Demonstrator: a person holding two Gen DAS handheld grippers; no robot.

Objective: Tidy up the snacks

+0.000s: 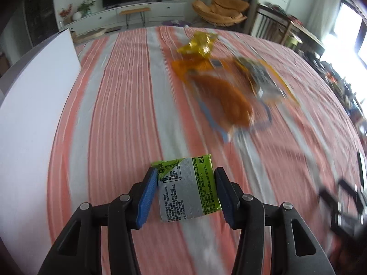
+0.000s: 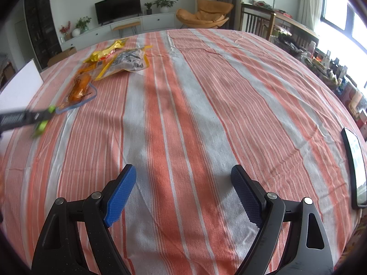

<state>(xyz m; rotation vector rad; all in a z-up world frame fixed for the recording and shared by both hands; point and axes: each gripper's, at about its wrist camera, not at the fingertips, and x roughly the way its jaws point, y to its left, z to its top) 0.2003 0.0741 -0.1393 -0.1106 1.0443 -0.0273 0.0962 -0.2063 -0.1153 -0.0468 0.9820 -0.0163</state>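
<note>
White board (image 1: 34,114) at far left, likely the drop zone. Left gripper (image 1: 186,191) is clamped on a green-and-silver snack packet (image 1: 187,188), lifted off the striped cloth (image 1: 119,114) (pick done, carry step); next it needs placing. Back print is too small to read. Remaining snack pile (image 2: 114,61) sits beyond. Right gripper (image 2: 183,194) jaws apart, empty.

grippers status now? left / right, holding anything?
Left gripper: shut on the green snack packet.
Right gripper: open, nothing between the jaws, only the striped cloth beneath.
</note>
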